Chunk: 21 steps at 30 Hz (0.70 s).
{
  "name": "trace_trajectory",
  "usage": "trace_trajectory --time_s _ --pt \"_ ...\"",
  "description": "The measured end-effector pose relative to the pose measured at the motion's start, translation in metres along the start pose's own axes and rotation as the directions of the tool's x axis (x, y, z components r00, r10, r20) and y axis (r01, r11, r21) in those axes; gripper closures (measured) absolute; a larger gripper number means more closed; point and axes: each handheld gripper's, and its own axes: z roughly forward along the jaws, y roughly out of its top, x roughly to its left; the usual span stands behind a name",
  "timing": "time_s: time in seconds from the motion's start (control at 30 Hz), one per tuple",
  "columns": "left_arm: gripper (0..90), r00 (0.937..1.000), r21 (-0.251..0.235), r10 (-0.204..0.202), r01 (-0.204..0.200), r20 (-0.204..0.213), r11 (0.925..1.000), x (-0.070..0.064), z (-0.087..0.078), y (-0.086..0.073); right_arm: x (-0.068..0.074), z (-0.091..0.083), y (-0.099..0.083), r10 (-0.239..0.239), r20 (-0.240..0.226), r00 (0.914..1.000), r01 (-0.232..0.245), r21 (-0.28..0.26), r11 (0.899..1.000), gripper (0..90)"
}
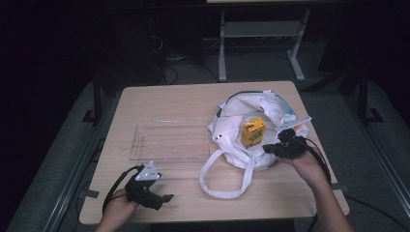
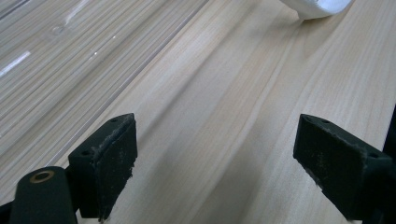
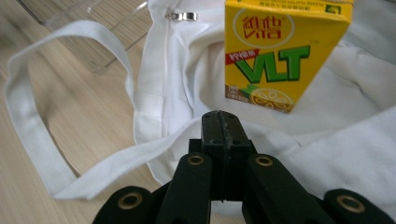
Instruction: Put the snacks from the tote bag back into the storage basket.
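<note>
The right gripper [image 1: 267, 148] sits right of centre in the high view, at the lower right edge of the white tote bag [image 1: 231, 133], its jaws pressed together. In the right gripper view they [image 3: 220, 122] meet flat over the white cloth [image 3: 336, 154]; whether any fabric is pinched between them cannot be told. Just above their tips stands the yellow drink carton [image 3: 280, 51], upright on the bag, its green lettering facing the camera. In the high view the carton [image 1: 253, 131] stands in the middle of the crumpled bag, close to the gripper but not touching it.

The left gripper [image 1: 167, 197] lies low in the frame's lower left, near the table's front edge, jaws spread wide with nothing between them. Its own view shows the two black pads [image 2: 109, 161] apart over bare wood [image 2: 233, 140], the clear tray's edge [image 2: 116, 88] running along the upper left and a bit of the bag's strap [image 2: 313, 7] at the top.

The clear tray [image 1: 140, 140] occupies the frame's centre left, just beside the bag. One strap [image 1: 212, 186] loops out onto the wood toward the lower centre, lying between the two grippers. Open tabletop [image 1: 183, 99] remains along the far side and across the front strip. The table is pale wood grain; beyond it the room is dark, with grey floor and a white table frame [image 1: 222, 48] at the top.
</note>
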Motion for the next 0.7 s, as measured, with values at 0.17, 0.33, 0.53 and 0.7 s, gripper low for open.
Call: trace_trajectory --time_s 0.17,0.33,0.53,0.7 --pt "13.4 1.0 -0.003 0.003 -0.003 -0.001 1.0 0.0 0.0 0.0 -0.004 0.005 0.007 0.024 -0.034 0.9991 -0.024 -0.022 0.999 89.9" --pt "13.4 1.0 -0.003 0.004 -0.004 0.002 1.0 0.0 0.0 0.001 -0.006 0.004 0.014 0.038 -0.048 0.9981 -0.04 -0.038 0.998 89.9" --pt "13.4 0.9999 -0.009 0.009 -0.009 0.006 0.9999 -0.001 0.001 0.001 -0.012 0.004 0.023 0.052 -0.044 0.9977 -0.054 -0.063 0.997 89.9" --pt "13.3 1.0 -0.009 0.004 -0.004 0.007 0.9999 0.0 0.001 0.002 -0.015 0.007 0.027 0.036 -0.028 0.9989 -0.038 -0.036 0.999 89.9"
